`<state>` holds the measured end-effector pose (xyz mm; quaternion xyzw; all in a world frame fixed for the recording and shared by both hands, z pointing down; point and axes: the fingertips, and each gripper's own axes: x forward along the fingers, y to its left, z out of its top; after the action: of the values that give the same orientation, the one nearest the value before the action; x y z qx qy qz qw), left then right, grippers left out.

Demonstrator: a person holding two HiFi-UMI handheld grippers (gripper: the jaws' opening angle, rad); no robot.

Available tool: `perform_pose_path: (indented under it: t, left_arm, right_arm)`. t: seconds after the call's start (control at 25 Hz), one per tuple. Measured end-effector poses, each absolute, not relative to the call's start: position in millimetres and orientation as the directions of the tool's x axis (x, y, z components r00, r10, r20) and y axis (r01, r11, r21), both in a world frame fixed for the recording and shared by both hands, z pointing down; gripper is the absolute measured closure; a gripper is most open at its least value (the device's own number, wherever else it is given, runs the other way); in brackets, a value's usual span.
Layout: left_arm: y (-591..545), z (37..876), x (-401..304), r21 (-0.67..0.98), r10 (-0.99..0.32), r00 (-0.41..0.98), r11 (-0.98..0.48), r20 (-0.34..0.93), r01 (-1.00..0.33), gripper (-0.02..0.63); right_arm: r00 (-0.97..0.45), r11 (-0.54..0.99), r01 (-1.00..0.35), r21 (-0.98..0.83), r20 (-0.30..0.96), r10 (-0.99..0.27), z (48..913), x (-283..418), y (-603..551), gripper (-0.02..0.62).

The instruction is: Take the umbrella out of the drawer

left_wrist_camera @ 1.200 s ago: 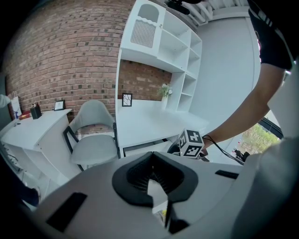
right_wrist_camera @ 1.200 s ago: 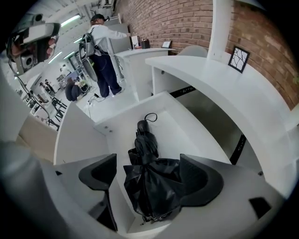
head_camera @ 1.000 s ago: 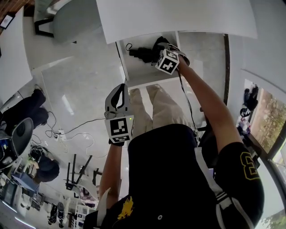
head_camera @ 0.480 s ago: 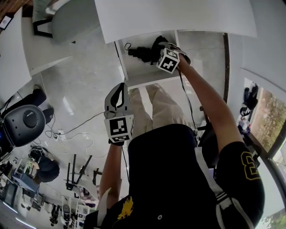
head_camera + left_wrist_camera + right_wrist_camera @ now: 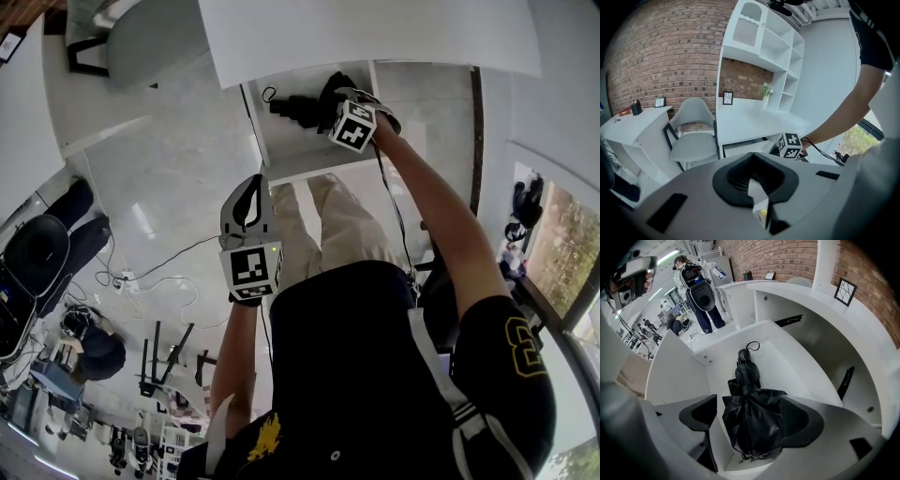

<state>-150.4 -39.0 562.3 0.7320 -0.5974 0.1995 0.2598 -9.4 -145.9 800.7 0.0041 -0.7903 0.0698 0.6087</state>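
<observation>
Within the open drawer (image 5: 797, 366): straddled the black umbrella (image 5: 747, 380).
Had right gripper (image 5: 753, 420) jaws apart around its bunched canopy; held left gripper (image 5: 757, 180) pinched together, empty, outside the drawer.

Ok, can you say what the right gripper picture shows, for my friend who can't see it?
A folded black umbrella lies in an open white drawer, between the right gripper's jaws, which stand apart. Its handle points away from the camera. Behind are a brick wall and a person standing.

Black umbrella (image 5: 752, 420), white drawer (image 5: 790, 363) (red brick wall (image 5: 787, 258) beyond).
</observation>
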Motion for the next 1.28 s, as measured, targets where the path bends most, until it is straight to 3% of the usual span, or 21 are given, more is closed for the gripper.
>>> perform_pose_path:
  t: [1.0, 1.28]
  left_arm:
    - [-26.7, 588.7, -159.1, 0.155, -0.737, 0.180, -0.103, 0.651, -0.983, 0.589]
    - [-24.6, 601.7, -158.0, 0.169, -0.723, 0.176, -0.082, 0.668, -0.982, 0.588]
  right_arm:
    - [-0.205, 0.993, -0.072, -0.091, 0.976, 0.075, 854.0, -16.1, -142.1, 0.175]
    - [-0.177, 0.998, -0.052, -0.019, 0.984, 0.009, 887.3, -16.3, -144.6, 0.176]
